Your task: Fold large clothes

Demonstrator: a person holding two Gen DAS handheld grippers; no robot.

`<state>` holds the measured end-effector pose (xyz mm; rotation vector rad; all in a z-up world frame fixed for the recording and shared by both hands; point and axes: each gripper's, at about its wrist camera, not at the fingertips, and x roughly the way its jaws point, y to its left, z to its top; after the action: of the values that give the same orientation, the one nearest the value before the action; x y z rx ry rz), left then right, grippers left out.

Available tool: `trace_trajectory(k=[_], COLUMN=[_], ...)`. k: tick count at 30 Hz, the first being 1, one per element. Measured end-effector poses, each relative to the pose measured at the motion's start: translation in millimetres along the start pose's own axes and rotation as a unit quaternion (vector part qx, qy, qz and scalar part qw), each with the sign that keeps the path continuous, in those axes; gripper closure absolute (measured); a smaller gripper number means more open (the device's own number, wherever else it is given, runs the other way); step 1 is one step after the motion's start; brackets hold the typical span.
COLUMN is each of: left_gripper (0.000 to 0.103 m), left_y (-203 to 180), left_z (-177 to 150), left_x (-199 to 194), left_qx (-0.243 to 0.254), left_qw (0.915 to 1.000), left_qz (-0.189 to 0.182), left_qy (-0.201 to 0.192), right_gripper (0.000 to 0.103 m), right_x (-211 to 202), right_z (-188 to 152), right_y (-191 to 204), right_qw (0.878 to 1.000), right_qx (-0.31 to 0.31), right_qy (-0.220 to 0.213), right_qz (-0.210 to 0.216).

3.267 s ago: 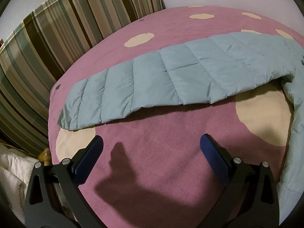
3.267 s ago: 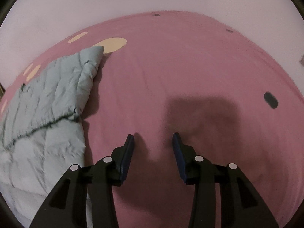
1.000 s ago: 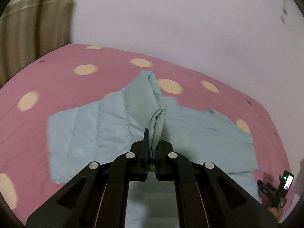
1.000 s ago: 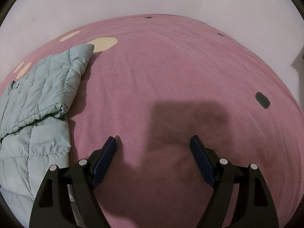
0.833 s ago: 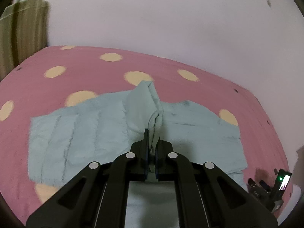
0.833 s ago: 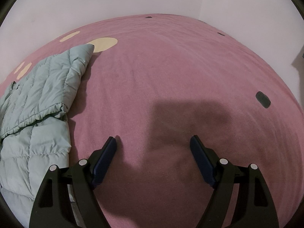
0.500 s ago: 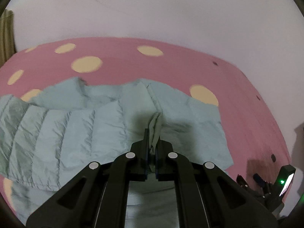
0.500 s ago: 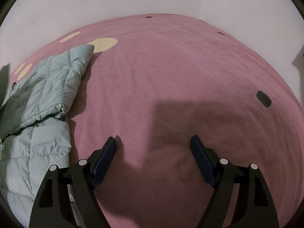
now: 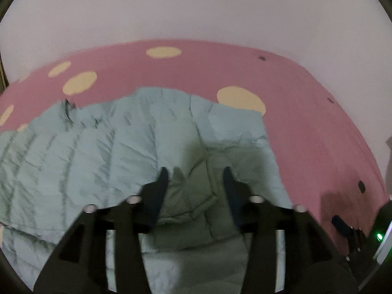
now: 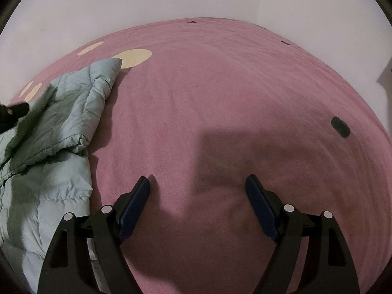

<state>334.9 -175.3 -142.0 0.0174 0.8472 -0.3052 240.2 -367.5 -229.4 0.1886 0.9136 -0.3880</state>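
Note:
A pale blue quilted jacket lies spread on the pink bed cover, with one sleeve folded across its body. My left gripper hovers just above the sleeve's cuff end; its jaws are opening and the cuff lies loose below them, no pad pressing on it. In the right wrist view the jacket fills the left side. My right gripper stands open over bare pink cover, to the right of the jacket, with nothing between its fingers.
The pink cover has cream dots and small dark marks. White walls meet behind the bed. The right gripper's body with a green light shows at the lower right of the left wrist view.
My left gripper carried the sleeve across the jacket toward the right, lowered it, then let go as its jaws parted. The right gripper stayed put and open.

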Motion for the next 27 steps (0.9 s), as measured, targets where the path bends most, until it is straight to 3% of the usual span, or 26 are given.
trace_trajectory(k=[2, 5, 10, 13, 17, 21, 23, 27], left_gripper=[0.044, 0.039, 0.039, 0.039, 0.039, 0.039, 0.039, 0.039], left_y=[5, 27, 95, 149, 217, 275, 288, 303], left_z=[-1, -5, -25, -46, -71, -90, -92, -91], left_x=[-22, -53, -94, -116, -133, -133, -129, -122], left_qx=[0.012, 0.007, -0.02, -0.055, -0.102, -0.163, -0.173, -0.179], left_qw=[0.9998, 0.9992, 0.9961, 0.9898, 0.977, 0.9628, 0.9603, 0.9595], left_qz=[0.005, 0.011, 0.067, 0.116, 0.178, 0.211, 0.215, 0.216], left_qy=[-0.014, -0.037, -0.053, -0.061, -0.06, -0.043, -0.037, -0.031], right_gripper=[0.023, 0.023, 0.024, 0.024, 0.024, 0.029, 0.042, 0.043], right_x=[0, -1, -13, -37, -72, -69, -53, -20], right_z=[0, 1, 4, 13, 34, 55, 63, 68], right_y=[0, 1, 7, 15, 54, 119, 153, 191], right_qw=[1.0, 1.0, 1.0, 1.0, 0.996, 0.987, 0.985, 0.985], right_qx=[0.0, 0.001, -0.009, -0.004, -0.016, -0.045, -0.061, -0.065], right_qy=[0.0, 0.0, -0.006, -0.025, -0.053, -0.033, -0.019, 0.019], right_qz=[0.0, 0.002, -0.003, 0.006, 0.067, 0.148, 0.158, 0.158])
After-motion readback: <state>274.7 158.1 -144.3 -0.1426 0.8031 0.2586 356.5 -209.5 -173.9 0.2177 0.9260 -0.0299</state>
